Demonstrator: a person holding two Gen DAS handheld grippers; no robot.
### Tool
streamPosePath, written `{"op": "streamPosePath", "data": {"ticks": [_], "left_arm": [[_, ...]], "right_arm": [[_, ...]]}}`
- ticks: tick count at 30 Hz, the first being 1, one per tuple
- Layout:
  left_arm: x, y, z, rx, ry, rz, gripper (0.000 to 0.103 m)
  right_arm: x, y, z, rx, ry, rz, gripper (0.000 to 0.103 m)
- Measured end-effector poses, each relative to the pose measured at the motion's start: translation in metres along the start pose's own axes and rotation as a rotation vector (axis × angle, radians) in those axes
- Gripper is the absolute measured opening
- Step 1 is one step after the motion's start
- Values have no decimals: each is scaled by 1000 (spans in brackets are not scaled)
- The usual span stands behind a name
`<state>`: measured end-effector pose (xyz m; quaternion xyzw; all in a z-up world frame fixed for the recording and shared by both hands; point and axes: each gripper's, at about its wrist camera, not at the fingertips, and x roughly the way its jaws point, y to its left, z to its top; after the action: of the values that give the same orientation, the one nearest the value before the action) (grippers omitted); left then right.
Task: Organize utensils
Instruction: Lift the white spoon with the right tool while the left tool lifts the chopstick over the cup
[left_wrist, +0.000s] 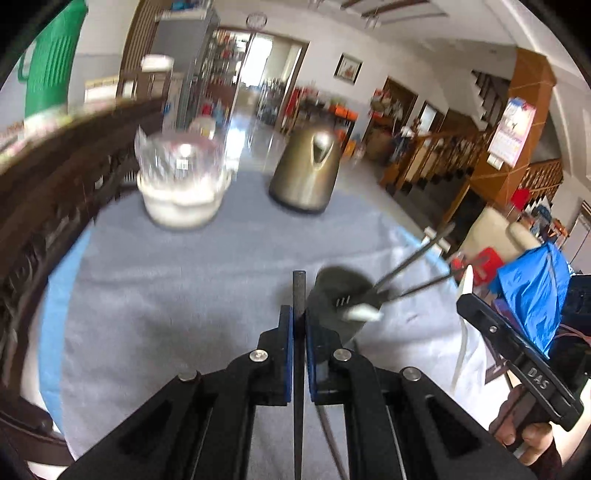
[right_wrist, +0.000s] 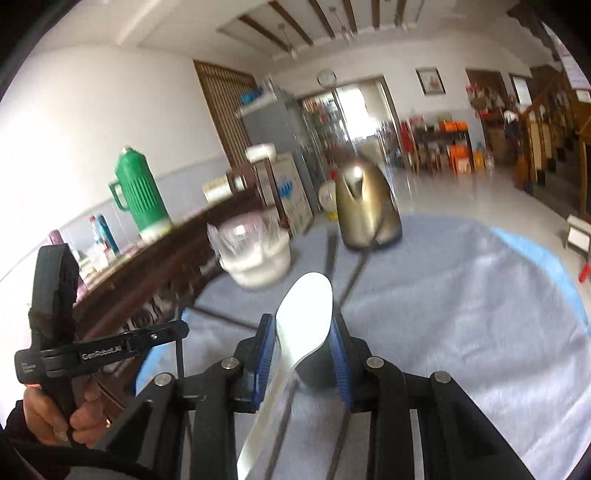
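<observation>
My left gripper (left_wrist: 298, 314) is shut on a thin dark chopstick (left_wrist: 299, 291), which stands upright between the blue pads, above the table. Just right of it a dark utensil holder (left_wrist: 332, 288) holds two more chopsticks (left_wrist: 413, 254) and a white spoon. My right gripper (right_wrist: 304, 328) is shut on a silver spoon (right_wrist: 306, 306), bowl up, handle slanting down to the left. The holder (right_wrist: 314, 373) shows below that spoon. Each gripper appears at the edge of the other's view: the right one (left_wrist: 517, 354), the left one (right_wrist: 110, 347).
The round table carries a grey-blue cloth (left_wrist: 166, 295). At its far side stand a bronze kettle (left_wrist: 306, 173) and a glass bowl on a white container (left_wrist: 181, 181). A dark wooden sideboard (right_wrist: 155, 258) with a green thermos (right_wrist: 140, 192) runs along the left.
</observation>
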<state>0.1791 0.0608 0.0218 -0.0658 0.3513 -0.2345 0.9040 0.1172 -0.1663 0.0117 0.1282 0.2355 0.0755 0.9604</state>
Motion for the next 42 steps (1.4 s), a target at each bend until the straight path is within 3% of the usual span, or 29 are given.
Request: {"op": "streamPosePath", "data": {"ticks": [6,9,16,24,29,34,42], "left_arm": [[-29,-3,46,44,-138,23,6],[-32,-3,64,73,-163,37,6],[-34,-5,106,97,-246,15,6],[-31,-19,137,119,-330,-58,6],[-15,-21,136,109,-321,-118,6],[15,-16,124,72,-243,-173,6],[36,-11,111,90,-170,-141,6]], "right_arm": [[14,16,42,-64,-87,3,32],[28,27,58,-96,-114,-16,32],[66,49,82,-208,-174,-198,32],[101,58,77,-283,-205,-370,32],[109,54,66,-343,-216,-388,32],[107,49,62,-381,-232,-350,32],[111,54,59,-401,-205,-270,32]]}}
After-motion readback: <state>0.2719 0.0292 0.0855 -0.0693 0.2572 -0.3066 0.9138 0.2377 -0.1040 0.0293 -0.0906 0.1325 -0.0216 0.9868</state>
